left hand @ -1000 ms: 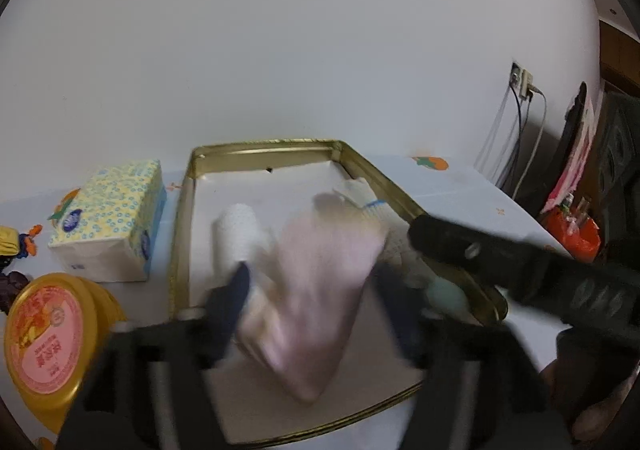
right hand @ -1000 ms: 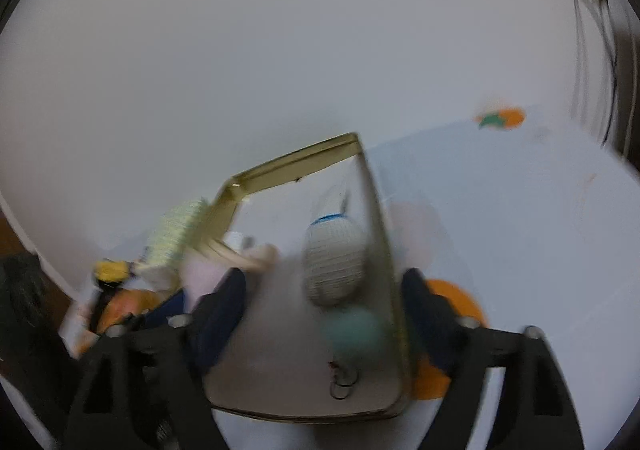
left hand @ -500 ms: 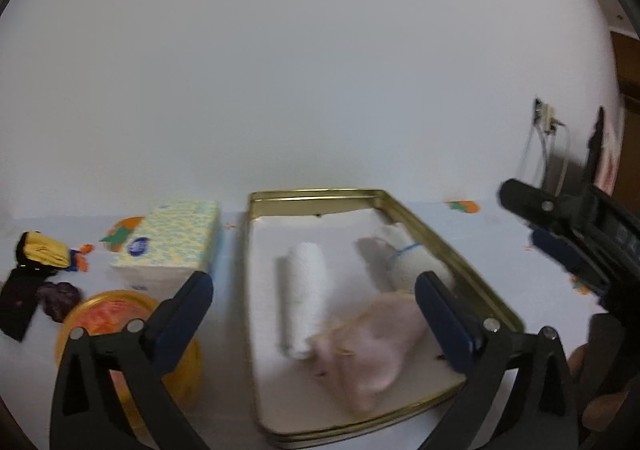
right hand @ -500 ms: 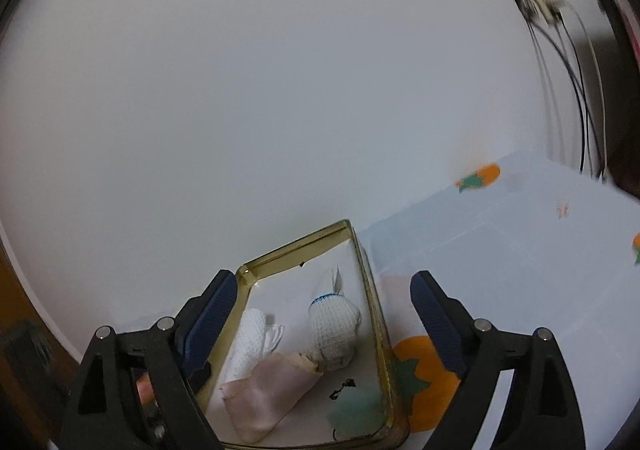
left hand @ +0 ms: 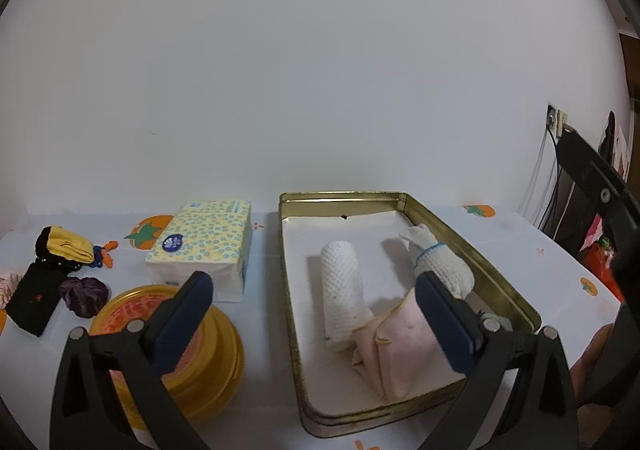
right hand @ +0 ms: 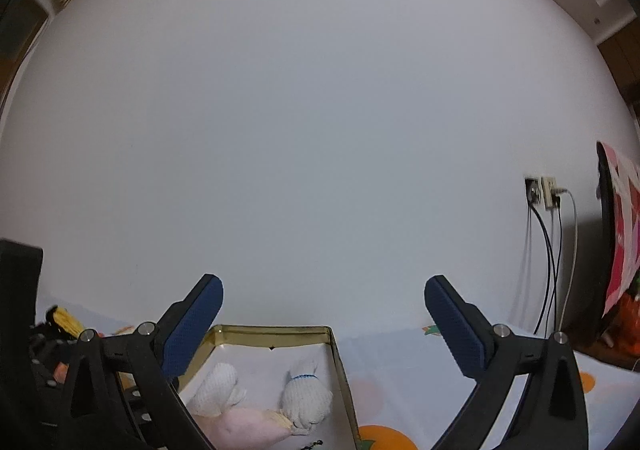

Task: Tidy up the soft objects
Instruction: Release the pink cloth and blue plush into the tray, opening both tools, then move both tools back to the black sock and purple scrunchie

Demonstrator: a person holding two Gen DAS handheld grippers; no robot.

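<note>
White wall backed a patterned surface (left hand: 264,330). Nearest lay a yellow lid (left hand: 208,350), then a tissue pack (left hand: 204,238). Inside the gold tin (left hand: 500,290) rested a pink cloth (left hand: 396,346) and two white rolled cloths (left hand: 344,290). Left gripper (left hand: 308,286) and right gripper (right hand: 320,298) fingers (right hand: 192,322) were spread wide, holding nothing.

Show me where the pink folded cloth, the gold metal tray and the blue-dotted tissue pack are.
pink folded cloth (left hand: 394,350), left wrist view, middle of its top fold.
gold metal tray (left hand: 289,302), left wrist view, on its left wall.
blue-dotted tissue pack (left hand: 204,234), left wrist view, centre of its top face.
</note>
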